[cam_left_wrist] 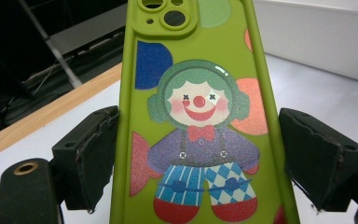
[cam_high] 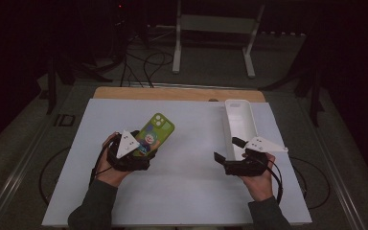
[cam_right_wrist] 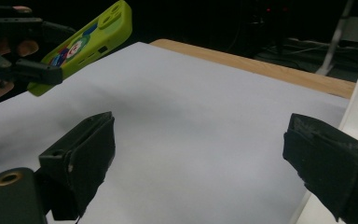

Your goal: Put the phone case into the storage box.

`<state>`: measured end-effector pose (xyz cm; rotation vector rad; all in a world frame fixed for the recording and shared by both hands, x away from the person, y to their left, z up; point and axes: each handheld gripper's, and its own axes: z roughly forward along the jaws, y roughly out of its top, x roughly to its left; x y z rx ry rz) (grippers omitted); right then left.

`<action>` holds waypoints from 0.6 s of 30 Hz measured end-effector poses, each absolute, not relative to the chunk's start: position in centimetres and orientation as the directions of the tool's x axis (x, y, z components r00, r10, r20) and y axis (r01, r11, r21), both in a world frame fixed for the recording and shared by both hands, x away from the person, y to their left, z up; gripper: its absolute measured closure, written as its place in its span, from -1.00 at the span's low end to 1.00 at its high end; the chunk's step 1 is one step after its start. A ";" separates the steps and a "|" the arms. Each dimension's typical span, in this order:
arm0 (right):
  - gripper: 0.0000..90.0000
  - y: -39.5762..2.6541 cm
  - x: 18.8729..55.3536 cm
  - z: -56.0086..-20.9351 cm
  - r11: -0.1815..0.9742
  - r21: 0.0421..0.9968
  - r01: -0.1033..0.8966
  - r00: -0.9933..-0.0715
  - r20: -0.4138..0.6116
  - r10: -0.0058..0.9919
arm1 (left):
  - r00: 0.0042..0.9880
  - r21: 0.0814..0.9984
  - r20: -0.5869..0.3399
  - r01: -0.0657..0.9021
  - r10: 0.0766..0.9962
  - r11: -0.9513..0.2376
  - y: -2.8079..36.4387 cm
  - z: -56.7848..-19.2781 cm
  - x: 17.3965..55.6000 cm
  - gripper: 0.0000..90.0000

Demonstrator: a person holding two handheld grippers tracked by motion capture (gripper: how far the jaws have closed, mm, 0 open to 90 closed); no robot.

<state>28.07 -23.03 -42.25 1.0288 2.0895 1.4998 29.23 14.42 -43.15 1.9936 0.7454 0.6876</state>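
On the left side of the table, the left gripper (cam_high: 141,149) is clamped on a green phone case (cam_high: 154,134). In the left gripper view the two black jaws stand on both long edges of the case, and they press against it, one on each side. The case shows its back side: a clown with green hair and a red bow tie (cam_left_wrist: 200,133), and the camera cutout (cam_left_wrist: 168,16) at the far end. In the right gripper view the case is lifted from the surface and tilted, with its camera end higher and pointing away from the person. The left hand (cam_high: 106,165) holds the gripper from below, and a grey three-cornered plate (cam_high: 126,143) sits on top of it.

In the middle lies the white mat (cam_high: 191,172), which covers most of the wooden table (cam_high: 172,93).

To the right, a long white tray (cam_high: 240,125) lies on the mat, its long side running away from the person. The right gripper (cam_high: 225,154) is just beside the near end of this tray. Its jaws stand wide apart and there is nothing between them; in the right gripper view I see only the mat between the two black pads (cam_right_wrist: 91,149). The right hand (cam_high: 258,179) holds it low over the mat.
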 end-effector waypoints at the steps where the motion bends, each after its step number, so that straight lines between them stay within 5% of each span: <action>1: -0.81 -23.0 28.1 -42.2 0.165 0.923 0.349 -0.663 0.118 0.739 | 0.670 0.865 0.185 0.237 0.719 -0.442 14.3 -43.1 29.2 -0.64; 18: -0.81 -21.8 28.8 -42.0 0.145 0.911 0.386 -0.671 0.169 0.722 | 0.712 0.858 0.209 0.196 0.671 -0.475 12.0 -42.9 29.2 -0.64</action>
